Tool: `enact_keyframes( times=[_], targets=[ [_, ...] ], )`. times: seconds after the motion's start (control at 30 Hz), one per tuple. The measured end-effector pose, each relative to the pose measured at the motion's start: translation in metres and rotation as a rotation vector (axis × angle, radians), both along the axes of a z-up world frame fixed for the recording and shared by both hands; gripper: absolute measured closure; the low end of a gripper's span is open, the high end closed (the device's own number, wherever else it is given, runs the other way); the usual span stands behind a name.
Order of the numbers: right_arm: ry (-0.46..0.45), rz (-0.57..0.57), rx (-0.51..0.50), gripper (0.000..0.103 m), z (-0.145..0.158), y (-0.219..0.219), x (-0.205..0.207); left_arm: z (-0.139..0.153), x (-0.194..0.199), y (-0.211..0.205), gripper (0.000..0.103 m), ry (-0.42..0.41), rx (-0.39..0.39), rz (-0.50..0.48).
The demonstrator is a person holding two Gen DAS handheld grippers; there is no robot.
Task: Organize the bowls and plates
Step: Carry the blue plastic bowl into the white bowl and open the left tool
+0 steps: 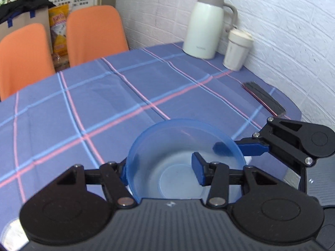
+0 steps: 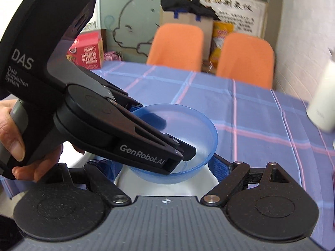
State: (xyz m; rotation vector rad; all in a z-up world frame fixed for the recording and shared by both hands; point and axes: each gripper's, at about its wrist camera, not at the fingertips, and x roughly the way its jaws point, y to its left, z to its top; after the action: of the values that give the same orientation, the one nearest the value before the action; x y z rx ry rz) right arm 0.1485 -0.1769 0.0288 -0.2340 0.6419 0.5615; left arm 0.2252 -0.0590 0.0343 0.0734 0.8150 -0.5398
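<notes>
Room: white brick wall [image 1: 272, 31] at 2 o'clock, two orange chairs [image 1: 94, 33] at the far edge, and a blue checked tablecloth [image 1: 104, 104] over the table.
Task's thing: the translucent blue bowl [image 1: 178, 146] sits close in at 6 o'clock, seemingly on something white [image 2: 163, 188] that I cannot identify.
Left gripper [image 1: 163, 171]: partly closed across the bowl's near wall, one pad outside the rim and one inside, seemingly pinching it.
Right gripper [image 2: 165, 165]: spread wide around the white thing beneath the bowl; whether the pads touch anything I cannot tell.
Risk: thin wall, one-sided pinch, so I judge the bowl could tilt or slip free when lifted.
Second risk: both tools crowd one bowl and may knock each other.
Standing clear: thermos jug [image 1: 205, 27] and cup [image 1: 238, 48] at 1 o'clock.
Writing: "DAS Data Acquisition System" and "GenRobot.AI" on the left tool; the posters' characters are unreadable.
</notes>
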Motion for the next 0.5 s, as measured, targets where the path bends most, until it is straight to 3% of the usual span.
enact_keyframes(
  times=[0.17,0.33,0.43,0.5],
  targets=[
    [-0.006,-0.011,0.005,0.028,-0.014,-0.014,-0.005,-0.010,-0.011,-0.015,0.051,0.000,0.032,-0.001],
    [-0.033,-0.002,-0.003,0.027,-0.016,-0.023,-0.013,-0.012,-0.018,-0.014,0.012,-0.028,0.064,0.013],
    [-0.037,-0.011,0.001,0.027,-0.015,-0.031,-0.022,-0.010,-0.026,-0.012,0.010,-0.071,0.103,0.033],
    [-0.032,-0.024,0.030,0.027,-0.014,-0.041,-0.035,-0.005,-0.033,-0.006,0.009,-0.080,0.084,0.039]
  ],
)
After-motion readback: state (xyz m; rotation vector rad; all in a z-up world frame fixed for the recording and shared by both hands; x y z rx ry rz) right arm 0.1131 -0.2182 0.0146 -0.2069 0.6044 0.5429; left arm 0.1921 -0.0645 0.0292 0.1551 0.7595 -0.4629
